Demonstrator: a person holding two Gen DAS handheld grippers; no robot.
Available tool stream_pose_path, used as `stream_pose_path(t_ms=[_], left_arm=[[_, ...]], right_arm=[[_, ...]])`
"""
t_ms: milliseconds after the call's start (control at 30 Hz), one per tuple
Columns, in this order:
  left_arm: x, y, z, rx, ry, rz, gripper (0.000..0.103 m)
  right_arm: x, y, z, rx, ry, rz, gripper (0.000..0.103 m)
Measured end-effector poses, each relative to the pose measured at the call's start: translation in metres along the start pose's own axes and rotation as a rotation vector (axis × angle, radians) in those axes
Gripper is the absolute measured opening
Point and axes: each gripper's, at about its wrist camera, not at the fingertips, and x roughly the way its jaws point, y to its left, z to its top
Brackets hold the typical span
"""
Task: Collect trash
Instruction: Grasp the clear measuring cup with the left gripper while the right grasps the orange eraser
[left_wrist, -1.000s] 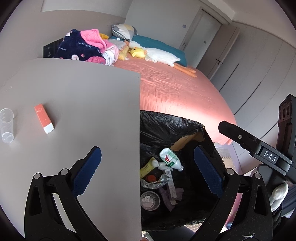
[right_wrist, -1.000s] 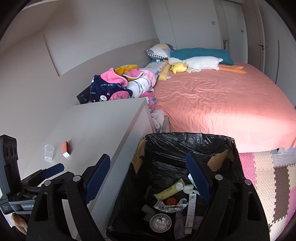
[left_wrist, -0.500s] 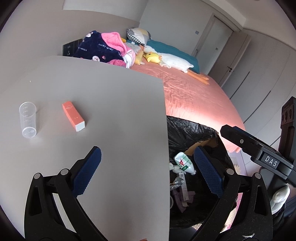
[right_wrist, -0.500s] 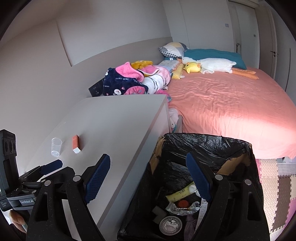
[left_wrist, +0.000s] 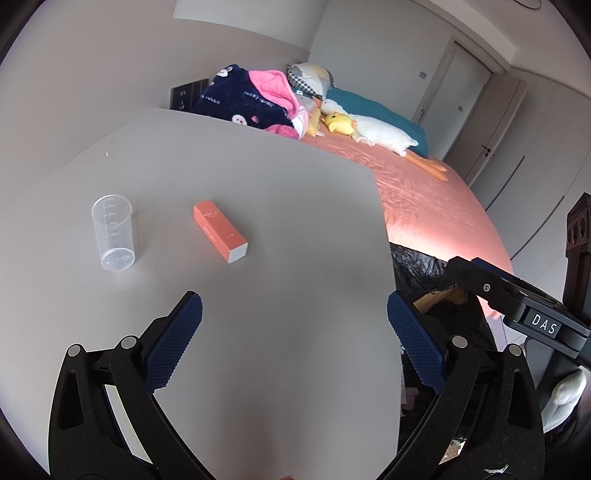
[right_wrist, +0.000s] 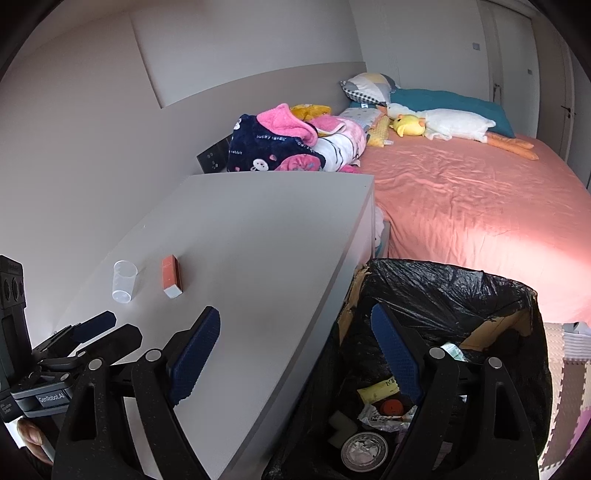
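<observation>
so your bin (right_wrist: 443, 280) at lower right holds trash; orange box (left_wrist: 219, 231) and cup (left_wrist: 113, 232), upper left, remain; left gripper (left_wrist: 294, 332) and right gripper (right_wrist: 295, 354) both gape, holding nothing.

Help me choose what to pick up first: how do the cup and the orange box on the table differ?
The cup is clear plastic with printed measuring marks; the box is opaque orange with a white end. The cup is round and stands upright; the box is a long block lying flat. The cup sits left of the box, apart from it. Both rest on the grey table, ahead of the open left gripper, untouched.
</observation>
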Motion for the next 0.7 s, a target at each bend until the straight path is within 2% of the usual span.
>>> stream_pose_path(t_ms=[233, 467, 700], left_arm=[[-0.002, 0.023, 0.001, -0.025, -0.021, 0.057, 0.096], [-0.012, 0.048, 0.004, -0.080, -0.078, 0.122, 0.096], [-0.009, 0.072, 0.010, -0.109, -0.075, 0.175, 0.096]], right_arm=[[0.015, 0.018, 0.004, -0.027, 0.016, 0.025, 0.084], [0.029, 0.035, 0.010, -0.059, 0.030, 0.051, 0.084], [0.044, 0.049, 0.014, -0.089, 0.051, 0.065, 0.084]])
